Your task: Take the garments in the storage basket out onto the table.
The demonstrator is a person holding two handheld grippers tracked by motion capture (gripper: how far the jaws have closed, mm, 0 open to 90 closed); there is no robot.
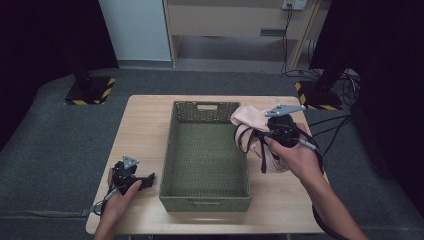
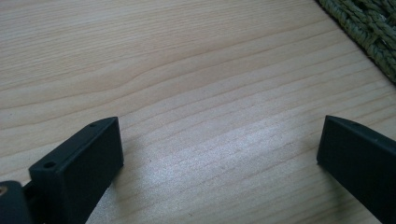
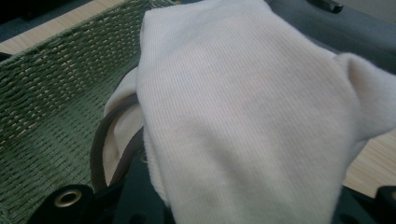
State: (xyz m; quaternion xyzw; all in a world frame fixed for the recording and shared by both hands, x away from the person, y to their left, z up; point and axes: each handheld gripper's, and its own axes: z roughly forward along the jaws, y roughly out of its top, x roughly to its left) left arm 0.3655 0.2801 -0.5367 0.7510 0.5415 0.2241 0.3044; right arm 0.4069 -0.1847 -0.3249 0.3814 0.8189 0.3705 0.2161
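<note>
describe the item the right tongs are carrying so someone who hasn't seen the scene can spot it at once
Start at the wooden table and find the green woven basket in its middle. At the basket's right rim, the right tongs are shut on a pale pink ribbed cloth garment with dark brown straps hanging from it. It is the one soft, light-coloured thing there.

Wood table (image 1: 145, 130); grey carpet (image 1: 55, 145); hazard-striped stand bases (image 1: 89, 92) at bk; wall socket (image 1: 294, 4) w/ cables.
</note>
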